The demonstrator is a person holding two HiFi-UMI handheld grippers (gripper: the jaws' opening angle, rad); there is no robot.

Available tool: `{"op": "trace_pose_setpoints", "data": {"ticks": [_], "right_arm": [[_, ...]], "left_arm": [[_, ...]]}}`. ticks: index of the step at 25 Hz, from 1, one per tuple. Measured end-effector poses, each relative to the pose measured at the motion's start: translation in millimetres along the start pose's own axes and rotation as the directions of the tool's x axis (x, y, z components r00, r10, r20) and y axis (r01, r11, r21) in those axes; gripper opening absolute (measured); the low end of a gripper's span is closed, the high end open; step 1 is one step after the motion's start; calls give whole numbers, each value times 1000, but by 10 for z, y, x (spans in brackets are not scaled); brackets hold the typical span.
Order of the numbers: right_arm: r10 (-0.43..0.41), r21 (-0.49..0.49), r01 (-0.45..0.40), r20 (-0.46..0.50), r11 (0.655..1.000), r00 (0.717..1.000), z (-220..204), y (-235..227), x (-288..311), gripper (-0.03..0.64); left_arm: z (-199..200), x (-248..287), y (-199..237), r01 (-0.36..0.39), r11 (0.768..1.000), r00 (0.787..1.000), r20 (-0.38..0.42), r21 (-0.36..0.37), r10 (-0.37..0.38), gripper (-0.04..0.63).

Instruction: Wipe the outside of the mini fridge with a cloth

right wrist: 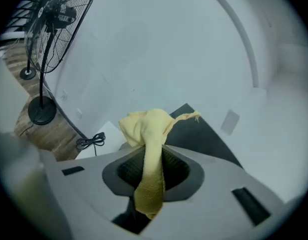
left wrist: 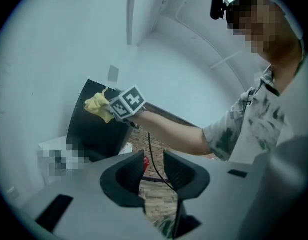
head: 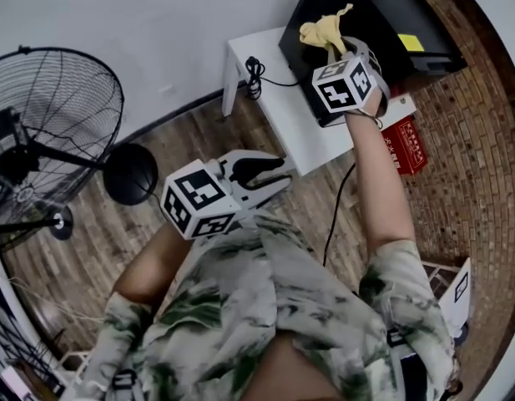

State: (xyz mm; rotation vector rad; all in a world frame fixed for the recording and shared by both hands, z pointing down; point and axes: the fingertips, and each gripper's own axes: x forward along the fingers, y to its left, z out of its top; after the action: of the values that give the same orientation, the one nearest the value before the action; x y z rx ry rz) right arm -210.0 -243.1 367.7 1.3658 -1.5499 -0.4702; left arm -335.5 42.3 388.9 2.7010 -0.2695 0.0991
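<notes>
Head view: right gripper (head: 334, 50) holds the cloth (head: 322, 30) up at the fridge (head: 391, 11) on the table (head: 270, 98); left gripper (head: 274, 174) low, well apart. Left gripper view — jaws apart, nothing between. Right gripper view — jaws pinched on cloth; fridge just beyond.

cloth (head: 322, 33) yellow; mini fridge (head: 382, 11) black; table (head: 278, 107) white; floor (head: 466, 165) brown brick pattern; shirt (head: 265, 307) white-green leaf print.

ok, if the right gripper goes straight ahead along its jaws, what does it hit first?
Probably the mini fridge: the yellow cloth in the right gripper leads onto its black top. Depth is unclear; the wall lies behind.
</notes>
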Motion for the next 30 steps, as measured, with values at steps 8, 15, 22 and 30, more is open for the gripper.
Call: {"op": "trace_pose_setpoints", "data": {"ticks": [8,15,22,30], "right_arm": [[-141,-29,142,12,989,990,437,-749,-25,94],[-140,-53,137,-74,989,987,271,-678,265,94],[-88,-80,77,-139,994,986,81,-299,580,94],[15,-83,-34,-212,996,977,-241,277,952,94]], "left_arm": [[9,-8,-32,1,1000,1000,11,-5,-1,129],[3,-103,37,-24,1000,999,26,-9,25,129],[-16,-169,171,-47,998,998,36,-35,48,129],[-93,-216,277,-72,995,997,35,-70,75,129]]}}
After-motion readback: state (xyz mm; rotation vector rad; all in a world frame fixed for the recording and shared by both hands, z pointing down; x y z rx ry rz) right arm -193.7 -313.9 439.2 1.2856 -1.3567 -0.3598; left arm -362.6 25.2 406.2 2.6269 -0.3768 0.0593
